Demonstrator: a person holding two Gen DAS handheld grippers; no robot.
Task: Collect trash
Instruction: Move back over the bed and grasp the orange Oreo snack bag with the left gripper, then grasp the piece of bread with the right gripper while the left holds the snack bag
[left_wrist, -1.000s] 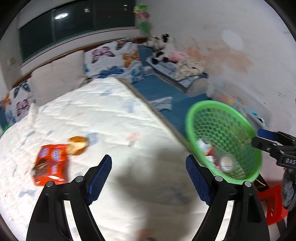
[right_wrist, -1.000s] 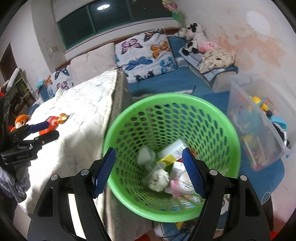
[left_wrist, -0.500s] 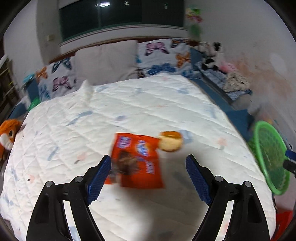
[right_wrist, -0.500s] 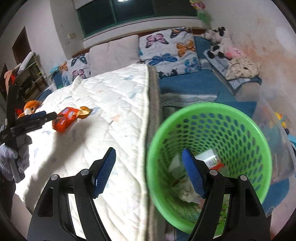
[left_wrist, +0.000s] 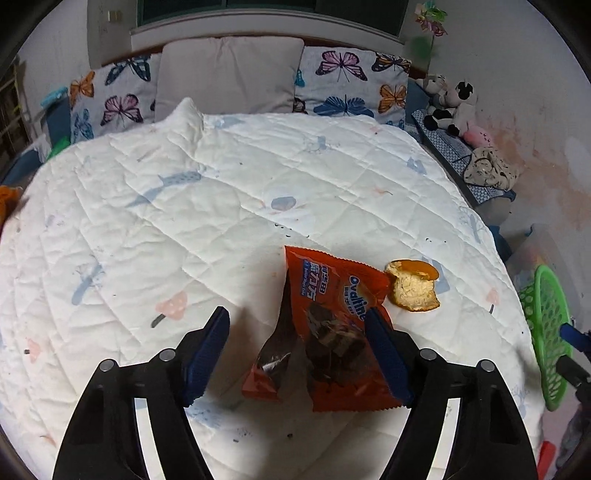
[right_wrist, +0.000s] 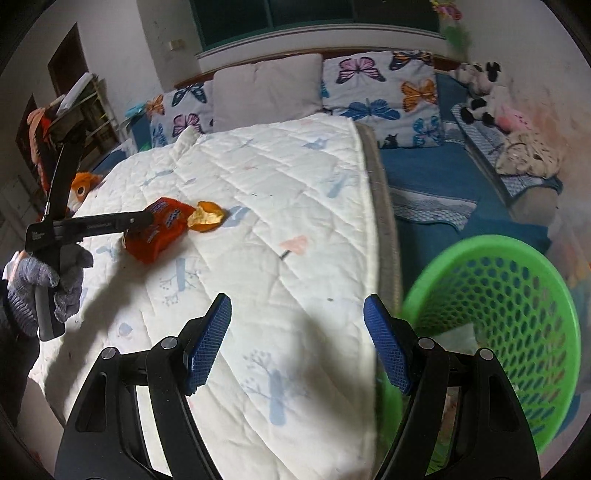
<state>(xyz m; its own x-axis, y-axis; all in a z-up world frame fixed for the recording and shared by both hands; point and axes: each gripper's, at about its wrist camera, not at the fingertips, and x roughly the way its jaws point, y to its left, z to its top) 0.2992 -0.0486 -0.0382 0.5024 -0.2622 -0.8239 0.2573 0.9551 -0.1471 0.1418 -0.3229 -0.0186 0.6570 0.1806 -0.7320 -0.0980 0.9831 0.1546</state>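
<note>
An orange Ovaltine snack wrapper lies on the white quilt, with a piece of orange peel just to its right. My left gripper is open and hangs over the wrapper, which lies between its blue pads. In the right wrist view the wrapper and the peel lie at the left, under the left gripper's arm. My right gripper is open and empty over the quilt's near edge. The green mesh basket is at its right, beside the bed.
Butterfly pillows and a plain pillow line the head of the bed. Plush toys and blue bedding lie to the right. An orange plush toy sits at the quilt's left edge.
My left gripper has swung left from the basket to the wrapper and closed in over it. My right gripper has swung left too, from over the basket to the bed's edge.
</note>
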